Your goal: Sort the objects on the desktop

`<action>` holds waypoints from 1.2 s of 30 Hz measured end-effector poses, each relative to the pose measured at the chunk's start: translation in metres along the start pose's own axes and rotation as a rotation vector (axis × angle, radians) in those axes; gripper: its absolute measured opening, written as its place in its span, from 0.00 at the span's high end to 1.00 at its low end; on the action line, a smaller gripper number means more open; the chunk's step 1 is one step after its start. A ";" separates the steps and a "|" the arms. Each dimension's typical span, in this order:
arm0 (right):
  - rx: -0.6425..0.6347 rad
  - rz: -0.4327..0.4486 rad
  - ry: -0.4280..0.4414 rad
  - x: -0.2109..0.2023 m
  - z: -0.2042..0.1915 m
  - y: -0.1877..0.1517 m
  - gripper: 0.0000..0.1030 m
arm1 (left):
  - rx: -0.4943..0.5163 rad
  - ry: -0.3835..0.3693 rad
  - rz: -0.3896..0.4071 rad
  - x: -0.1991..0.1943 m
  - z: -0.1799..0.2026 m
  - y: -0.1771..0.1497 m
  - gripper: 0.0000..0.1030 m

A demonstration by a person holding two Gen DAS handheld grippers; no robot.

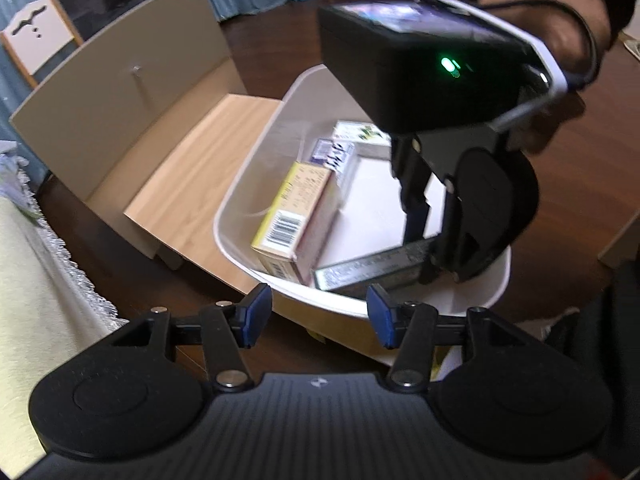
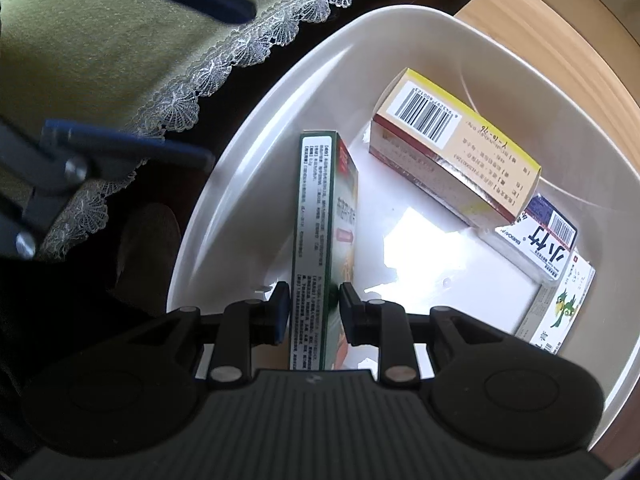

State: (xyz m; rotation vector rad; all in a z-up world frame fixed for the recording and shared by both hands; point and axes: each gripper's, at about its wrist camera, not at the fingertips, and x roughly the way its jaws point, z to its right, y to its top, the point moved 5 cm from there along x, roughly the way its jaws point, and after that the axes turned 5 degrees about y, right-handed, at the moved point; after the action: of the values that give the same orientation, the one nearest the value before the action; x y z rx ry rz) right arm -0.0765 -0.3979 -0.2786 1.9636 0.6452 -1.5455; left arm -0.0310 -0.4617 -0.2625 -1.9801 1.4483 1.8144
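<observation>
A white plastic bin (image 1: 224, 216) (image 2: 240, 132) holds several medicine boxes. A yellow box (image 1: 296, 204) (image 2: 460, 148) leans on a blue-and-white box (image 1: 336, 152) (image 2: 548, 244). A box with a green bird (image 1: 360, 132) (image 2: 564, 308) lies at the bin's edge. My right gripper (image 1: 428, 240) (image 2: 314, 308) points straight down into the bin. A narrow green box (image 1: 372, 270) (image 2: 316, 220) stands on end between its jaws, which sit slightly slack beside it. My left gripper (image 1: 320, 308) (image 2: 228, 80) hovers open and empty over the bin's near rim.
A shallow wooden tray (image 1: 192, 160) with a beige raised back lies against the bin. A pale green cloth with a lace edge (image 2: 80, 60) (image 1: 24, 300) covers the surface beside it. Dark wood table (image 1: 580, 200) surrounds both. A person's hand (image 1: 552, 12) grips the right tool.
</observation>
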 end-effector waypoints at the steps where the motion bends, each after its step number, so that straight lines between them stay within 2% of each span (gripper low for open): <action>1: 0.004 0.002 0.002 0.000 0.000 0.000 0.77 | 0.011 -0.006 -0.010 0.001 0.002 -0.001 0.45; 10: 0.063 0.037 0.013 -0.005 0.005 0.005 0.81 | 0.053 -0.024 -0.045 0.005 0.012 -0.004 0.43; 14: 0.125 0.063 0.033 -0.010 0.007 0.007 0.81 | 0.065 -0.013 -0.047 0.005 0.014 -0.005 0.39; 18: 0.185 0.089 0.043 -0.012 0.006 0.009 0.81 | 0.066 -0.009 -0.049 0.005 0.013 -0.005 0.38; 36: 0.235 0.193 -0.041 -0.040 -0.007 0.005 0.81 | 0.069 -0.005 -0.058 0.004 0.012 -0.004 0.38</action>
State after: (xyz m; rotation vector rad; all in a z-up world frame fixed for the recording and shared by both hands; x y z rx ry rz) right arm -0.0767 -0.3980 -0.2376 2.0880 0.2571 -1.5946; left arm -0.0378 -0.4546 -0.2708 -1.9626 1.4164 1.7201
